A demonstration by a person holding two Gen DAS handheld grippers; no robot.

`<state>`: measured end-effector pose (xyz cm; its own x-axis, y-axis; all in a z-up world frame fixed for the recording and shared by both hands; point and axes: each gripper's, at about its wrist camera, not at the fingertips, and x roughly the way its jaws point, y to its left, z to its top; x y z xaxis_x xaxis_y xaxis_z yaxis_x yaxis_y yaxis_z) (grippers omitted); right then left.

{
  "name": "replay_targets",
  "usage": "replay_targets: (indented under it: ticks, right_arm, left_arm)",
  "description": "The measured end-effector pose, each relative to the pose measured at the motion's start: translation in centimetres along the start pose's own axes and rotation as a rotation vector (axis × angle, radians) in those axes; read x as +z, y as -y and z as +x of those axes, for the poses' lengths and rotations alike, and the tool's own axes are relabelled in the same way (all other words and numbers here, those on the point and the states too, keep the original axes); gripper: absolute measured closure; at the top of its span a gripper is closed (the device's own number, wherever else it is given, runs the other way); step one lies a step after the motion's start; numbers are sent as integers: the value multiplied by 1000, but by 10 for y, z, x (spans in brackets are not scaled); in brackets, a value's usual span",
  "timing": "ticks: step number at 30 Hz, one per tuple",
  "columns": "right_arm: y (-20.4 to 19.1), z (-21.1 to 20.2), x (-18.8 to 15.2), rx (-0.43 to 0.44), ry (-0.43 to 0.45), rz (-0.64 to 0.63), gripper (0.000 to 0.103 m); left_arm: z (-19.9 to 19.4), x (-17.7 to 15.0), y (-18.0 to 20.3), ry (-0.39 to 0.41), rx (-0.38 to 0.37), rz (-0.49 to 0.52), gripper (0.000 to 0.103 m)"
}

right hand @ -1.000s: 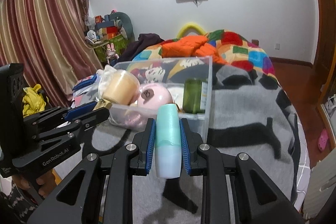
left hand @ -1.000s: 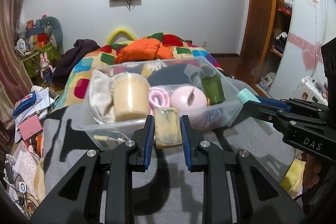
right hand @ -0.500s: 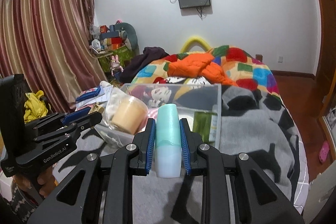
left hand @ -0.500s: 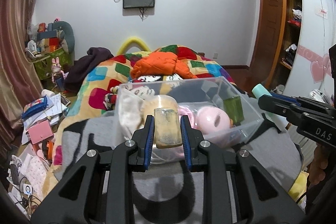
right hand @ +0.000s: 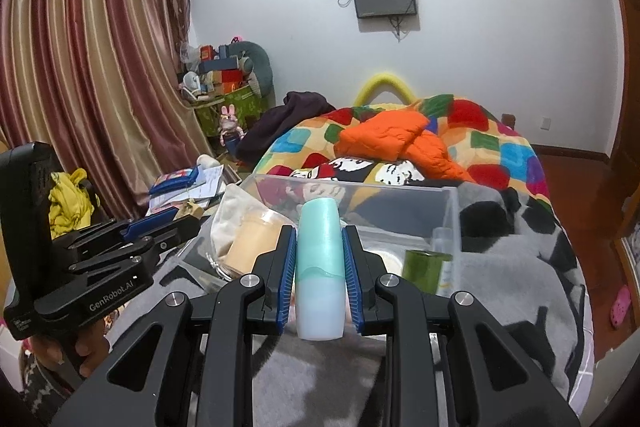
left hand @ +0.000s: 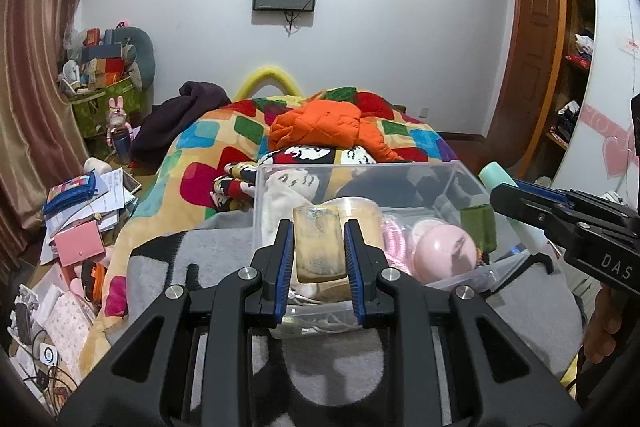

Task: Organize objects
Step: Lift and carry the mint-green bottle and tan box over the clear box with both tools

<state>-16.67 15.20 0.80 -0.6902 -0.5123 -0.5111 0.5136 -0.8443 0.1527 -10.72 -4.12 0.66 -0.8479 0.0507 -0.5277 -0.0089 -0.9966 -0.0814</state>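
1. Left wrist view: the left gripper [left hand: 319,255] is clamped on a tan block [left hand: 318,246], held upright between its blue pads [left hand: 285,259]. The block hangs over the near wall of a clear bin [left hand: 448,171] that stands on a grey blanket [left hand: 160,267] on the bed. In the bin lie a cream jar [left hand: 360,215], a pink round case [left hand: 444,254], a pink coil [left hand: 396,233], a green cup [left hand: 476,227] and a white pouch [left hand: 276,203]. At the right edge the right gripper [left hand: 500,195] grips a mint bottle [left hand: 494,173] just beside the bin's right wall.

2. Right wrist view: the right gripper [right hand: 319,263] is clenched on the mint bottle [right hand: 319,267], upright, its top level with the bin's far rim [right hand: 400,187]. The bottle is over the bin's near edge, with the cream jar [right hand: 252,239] to its left and the green cup [right hand: 424,267] to its right. The left gripper [right hand: 180,223] shows at the left, near the bin's left wall; whether its fingers are closed cannot be told from here.
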Motion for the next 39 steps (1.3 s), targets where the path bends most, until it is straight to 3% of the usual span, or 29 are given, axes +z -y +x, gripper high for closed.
replay_targets:
  ticks: [22,39]
  right_arm:
    - [-5,69,-6,-11,-113,50,82]
    - [-8,78,-8,-33,-112,63,79]
  left_arm:
    - [42,-11,-19,-72,-17,-33,79]
    - [49,-11,-20,-76,-38,-38,78]
